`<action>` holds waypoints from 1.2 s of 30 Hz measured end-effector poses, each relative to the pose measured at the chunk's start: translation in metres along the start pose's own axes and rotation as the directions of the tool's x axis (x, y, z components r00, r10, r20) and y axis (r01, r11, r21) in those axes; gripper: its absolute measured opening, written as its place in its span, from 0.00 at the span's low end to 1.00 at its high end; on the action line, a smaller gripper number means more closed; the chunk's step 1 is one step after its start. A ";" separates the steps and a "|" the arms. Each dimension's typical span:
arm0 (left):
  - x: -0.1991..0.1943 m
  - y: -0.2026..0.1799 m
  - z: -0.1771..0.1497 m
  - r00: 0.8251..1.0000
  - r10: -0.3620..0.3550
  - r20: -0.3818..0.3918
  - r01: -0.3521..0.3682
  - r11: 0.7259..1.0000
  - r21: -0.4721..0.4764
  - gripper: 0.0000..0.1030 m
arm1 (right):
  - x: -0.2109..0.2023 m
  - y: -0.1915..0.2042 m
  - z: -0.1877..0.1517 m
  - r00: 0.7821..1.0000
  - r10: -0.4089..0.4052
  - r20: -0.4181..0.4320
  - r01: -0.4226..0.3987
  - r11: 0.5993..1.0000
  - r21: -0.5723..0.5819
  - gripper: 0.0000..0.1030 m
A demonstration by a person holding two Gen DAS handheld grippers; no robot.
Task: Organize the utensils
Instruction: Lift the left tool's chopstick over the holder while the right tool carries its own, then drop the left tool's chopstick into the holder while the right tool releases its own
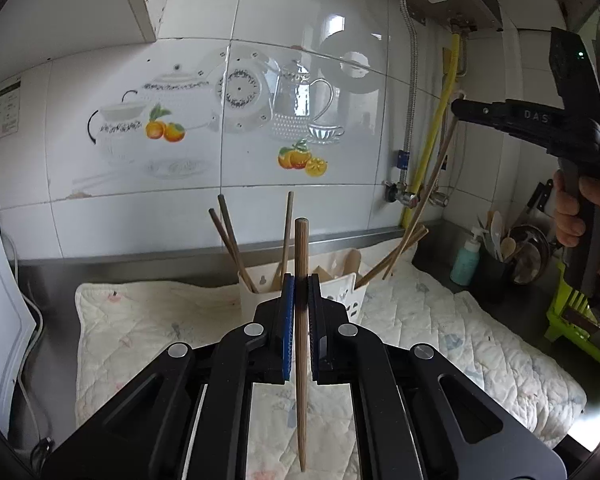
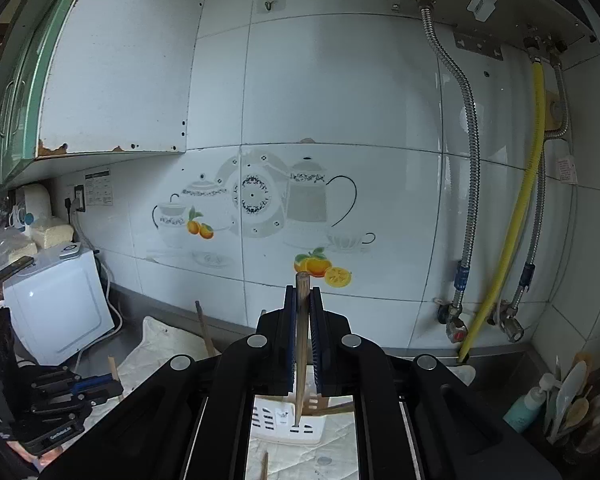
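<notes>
In the left wrist view my left gripper point(image 1: 301, 280) is shut on a wooden chopstick point(image 1: 301, 380) that stands upright between the blue pads. Beyond it a white slotted utensil holder point(image 1: 350, 300) holds several chopsticks and a wooden spoon. At the upper right my right gripper point(image 1: 458, 108), held by a hand point(image 1: 572, 216), grips a pale chopstick point(image 1: 432, 184) that slants down toward the holder. In the right wrist view my right gripper point(image 2: 303, 292) is shut on that chopstick point(image 2: 301, 340), its tip over the holder point(image 2: 288, 424). My left gripper point(image 2: 100, 390) is at the lower left.
The holder stands on a quilted cloth point(image 1: 440, 320) on a steel counter. A green dish rack point(image 1: 572, 320), a soap bottle point(image 1: 466, 256) and a dark cup of utensils point(image 1: 496, 264) are on the right. A white appliance point(image 2: 60, 300) sits left. Pipes point(image 2: 520, 220) run down the tiled wall.
</notes>
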State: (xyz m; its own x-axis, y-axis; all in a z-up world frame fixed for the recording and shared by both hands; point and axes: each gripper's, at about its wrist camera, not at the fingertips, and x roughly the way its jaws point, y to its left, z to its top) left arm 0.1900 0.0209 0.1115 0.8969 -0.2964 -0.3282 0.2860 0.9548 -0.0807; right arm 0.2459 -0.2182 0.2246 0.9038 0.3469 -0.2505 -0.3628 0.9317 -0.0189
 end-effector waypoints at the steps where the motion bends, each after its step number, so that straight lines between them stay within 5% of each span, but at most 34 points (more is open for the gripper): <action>1: 0.002 -0.002 0.007 1.000 0.004 0.003 -0.004 1.000 0.011 0.05 | 0.006 -0.003 0.002 1.000 -0.006 0.003 0.006 1.000 0.006 0.06; 21: 0.048 0.004 0.132 0.968 0.069 0.241 -0.083 0.995 0.052 0.05 | 0.110 -0.002 -0.053 0.989 -0.002 -0.150 0.001 1.000 -0.006 0.06; 27: 0.076 0.008 0.133 0.969 0.092 0.229 -0.104 0.994 0.040 0.05 | 0.113 -0.003 -0.064 0.985 0.011 -0.170 -0.012 1.000 -0.005 0.06; 36: 0.113 0.024 0.100 0.991 0.082 0.106 -0.082 0.997 -0.005 0.05 | 0.106 -0.005 -0.074 0.987 0.012 -0.163 -0.012 1.000 0.006 0.10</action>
State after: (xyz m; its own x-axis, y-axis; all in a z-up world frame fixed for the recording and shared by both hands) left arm 0.3317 0.0082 0.1662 0.9480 -0.2176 -0.2321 0.2097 0.9760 -0.0587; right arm 0.3265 -0.1941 0.1269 0.8502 0.3363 -0.4051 -0.3721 0.9281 -0.0105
